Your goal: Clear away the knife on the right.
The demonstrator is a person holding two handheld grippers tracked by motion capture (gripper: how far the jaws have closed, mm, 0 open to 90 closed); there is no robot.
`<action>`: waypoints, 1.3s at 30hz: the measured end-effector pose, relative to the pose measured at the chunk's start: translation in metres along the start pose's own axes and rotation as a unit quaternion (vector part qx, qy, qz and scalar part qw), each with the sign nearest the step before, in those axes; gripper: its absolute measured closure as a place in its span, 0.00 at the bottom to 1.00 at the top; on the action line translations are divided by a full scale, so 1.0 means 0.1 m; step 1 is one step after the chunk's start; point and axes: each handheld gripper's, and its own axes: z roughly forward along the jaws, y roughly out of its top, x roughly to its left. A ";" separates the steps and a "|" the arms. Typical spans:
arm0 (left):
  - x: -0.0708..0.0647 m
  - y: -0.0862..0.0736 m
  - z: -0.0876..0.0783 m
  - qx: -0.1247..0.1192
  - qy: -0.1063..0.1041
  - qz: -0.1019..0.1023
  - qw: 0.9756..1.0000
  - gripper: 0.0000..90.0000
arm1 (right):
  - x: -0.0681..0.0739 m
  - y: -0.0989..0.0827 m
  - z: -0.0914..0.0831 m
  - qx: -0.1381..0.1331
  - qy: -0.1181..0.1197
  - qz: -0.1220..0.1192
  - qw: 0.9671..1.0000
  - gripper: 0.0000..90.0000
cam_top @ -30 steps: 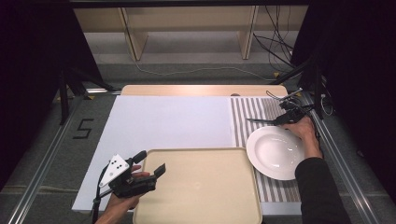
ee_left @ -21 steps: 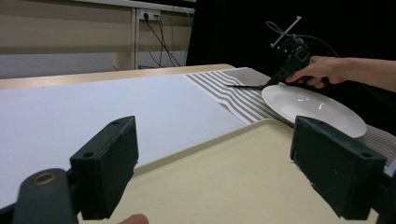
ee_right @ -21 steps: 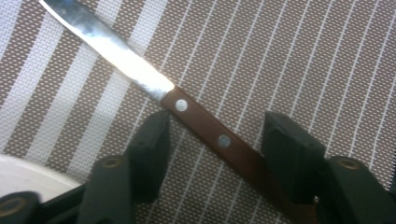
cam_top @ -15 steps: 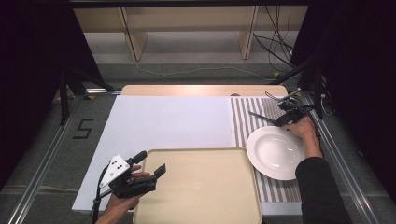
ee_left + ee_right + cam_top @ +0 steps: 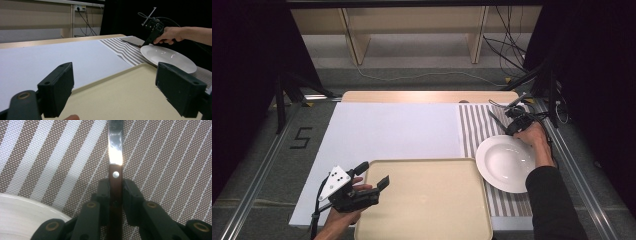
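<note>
Knife with a dark brown riveted handle and a shiny steel blade [image 5: 115, 157] is lying flat on the brown-and-white striped woven placemat [image 5: 162, 162], its long axis running straight away from the right gripper [image 5: 115, 192], blade pointing forward along the jaws. In the high view the knife [image 5: 497, 121] is showing as a thin dark line at the mat's far end, slanting toward the far left, just beyond the round white ceramic plate [image 5: 506, 162]. The right gripper's jaws are clamping the handle from both sides, just behind the silver rivet; the person's right hand [image 5: 532, 136] is holding that gripper [image 5: 513, 122] low over the mat, just beside the plate's far rim. The plate is resting on the near part of the striped placemat [image 5: 474, 125], touching or nearly touching the right edge of the beige rectangular plastic tray [image 5: 427, 200]. The tray is sitting at the near middle of the desk, overlapping a large white sheet [image 5: 397, 130]. At the tray's left edge, the left gripper [image 5: 371, 175] is hovering with its jaws standing wide apart, gripping nothing, pointing across the tray toward the plate.
</note>
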 end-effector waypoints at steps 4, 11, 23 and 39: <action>0.01 0.00 0.00 -0.001 0.001 -0.001 1.000 0.16 | 0.02 0.00 -0.01 0.002 -0.011 -0.019 1.000 0.86; 0.00 0.00 0.00 0.000 0.000 -0.002 1.000 0.16 | 0.03 -0.02 -0.06 -0.019 -0.043 -0.043 0.998 0.87; 0.00 0.00 0.00 -0.001 -0.002 -0.001 1.000 0.16 | -0.02 -0.07 -0.43 -0.106 -0.068 -0.050 0.991 0.86; 0.00 0.00 0.00 -0.001 0.001 0.000 1.000 0.16 | 0.78 -0.55 -1.07 -0.201 -0.032 -0.091 0.975 0.86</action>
